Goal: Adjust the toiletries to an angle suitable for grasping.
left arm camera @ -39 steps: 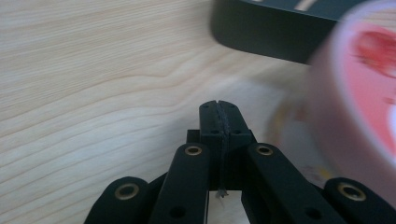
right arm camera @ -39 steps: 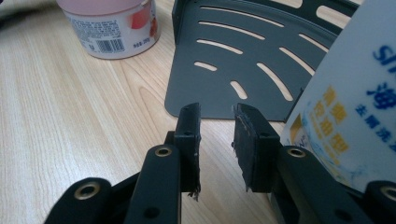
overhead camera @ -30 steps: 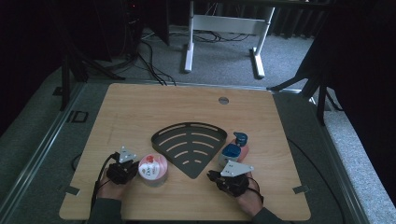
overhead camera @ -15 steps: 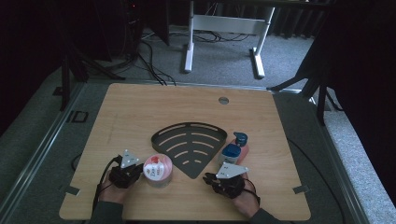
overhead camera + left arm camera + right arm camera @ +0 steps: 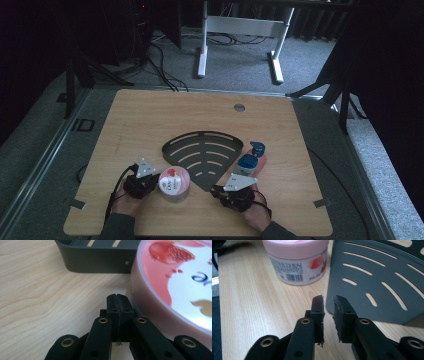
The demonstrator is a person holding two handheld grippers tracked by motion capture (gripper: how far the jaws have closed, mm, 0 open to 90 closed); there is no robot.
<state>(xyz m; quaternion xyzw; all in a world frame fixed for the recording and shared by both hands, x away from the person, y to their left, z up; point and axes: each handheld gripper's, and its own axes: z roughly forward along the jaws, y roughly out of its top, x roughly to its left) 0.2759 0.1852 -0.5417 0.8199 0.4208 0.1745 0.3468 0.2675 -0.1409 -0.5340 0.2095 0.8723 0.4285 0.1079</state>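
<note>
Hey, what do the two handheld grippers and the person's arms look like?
Both the left gripper and the right gripper are black, each topped by a grey three-cornered plate. Their linked jaw arms carry brass-coloured rivets. A black cable trails from the left one. The sleeves look dark grey.

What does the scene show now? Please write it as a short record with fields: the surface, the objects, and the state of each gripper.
surface: wooden table
rack: black slotted corner shelf, flat on the table
jar: pink cream jar, upright, at the rack's left edge
bottle: blue-capped bottle, lying at the rack's right edge
left gripper: jaws shut, nothing between them, beside the jar
right gripper: jaws have just been opening, a small gap, nothing between them, tips near the rack's corner
</note>
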